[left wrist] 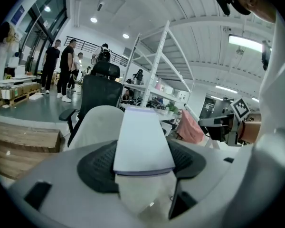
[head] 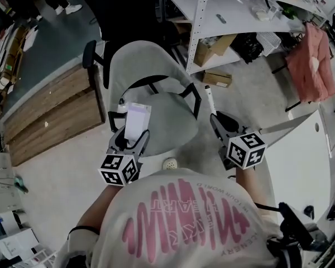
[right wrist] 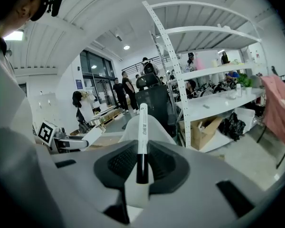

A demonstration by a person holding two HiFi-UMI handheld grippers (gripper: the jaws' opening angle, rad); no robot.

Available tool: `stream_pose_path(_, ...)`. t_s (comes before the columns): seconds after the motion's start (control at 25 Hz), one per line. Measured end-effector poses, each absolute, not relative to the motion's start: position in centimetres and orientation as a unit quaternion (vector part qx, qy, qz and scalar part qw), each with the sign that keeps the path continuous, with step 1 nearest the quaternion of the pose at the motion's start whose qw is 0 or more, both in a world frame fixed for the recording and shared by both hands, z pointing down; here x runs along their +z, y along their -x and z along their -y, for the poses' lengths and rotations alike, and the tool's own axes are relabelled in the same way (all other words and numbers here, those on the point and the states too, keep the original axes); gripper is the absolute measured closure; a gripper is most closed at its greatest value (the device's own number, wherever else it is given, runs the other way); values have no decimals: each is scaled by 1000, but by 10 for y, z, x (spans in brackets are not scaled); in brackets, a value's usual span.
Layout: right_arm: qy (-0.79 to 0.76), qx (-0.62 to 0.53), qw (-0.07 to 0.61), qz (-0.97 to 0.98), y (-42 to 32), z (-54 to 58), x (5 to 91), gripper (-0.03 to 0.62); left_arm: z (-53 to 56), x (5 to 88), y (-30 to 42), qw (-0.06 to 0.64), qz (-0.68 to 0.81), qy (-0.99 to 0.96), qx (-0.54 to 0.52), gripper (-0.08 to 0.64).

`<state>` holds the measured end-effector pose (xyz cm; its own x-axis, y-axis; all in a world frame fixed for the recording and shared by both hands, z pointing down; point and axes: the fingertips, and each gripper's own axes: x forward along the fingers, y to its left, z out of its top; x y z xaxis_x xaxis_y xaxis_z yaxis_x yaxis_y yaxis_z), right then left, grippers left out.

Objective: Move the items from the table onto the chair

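My left gripper point(head: 135, 134) is shut on a flat white box point(head: 137, 119) with a pale purple face, held over the front left of the seat of the grey chair point(head: 173, 113). In the left gripper view the white box point(left wrist: 142, 139) lies between the jaws and sticks out toward the chair's backrest point(left wrist: 97, 125). My right gripper point(head: 216, 118) is shut on a white marker point(head: 210, 98) with a black cap, at the chair's right side. In the right gripper view the marker point(right wrist: 142, 141) points up from the jaws at the chair point(right wrist: 149, 125).
A black office chair point(head: 131, 15) stands behind the grey one. White metal shelving point(head: 234, 10) with cardboard boxes point(head: 215, 49) stands at the right, a wooden platform point(head: 50, 116) at the left, a white table point(head: 301, 166) at the right. People stand far off.
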<state>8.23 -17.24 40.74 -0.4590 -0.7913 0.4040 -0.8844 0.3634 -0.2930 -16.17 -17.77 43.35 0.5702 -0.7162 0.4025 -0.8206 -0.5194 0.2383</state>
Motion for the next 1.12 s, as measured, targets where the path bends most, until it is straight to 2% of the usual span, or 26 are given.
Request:
stream_pose_path(0.52,-439,333,170,817,-33,232,484,517,219,503,149,268,452,-836,161,247)
stream_pose_path(0.68,-400,365,212,814,-11,244,538,517,230,551,147,277,468,-817,191,247)
stream_pose_path(1.0,-344,439,295,776,27,250,677,517,231,670,159,348,516,-745,241,247)
stream_pose_path(1.12,-337,459,307,763,35,251,713,517,231,703,163,352,515,-733,271,247)
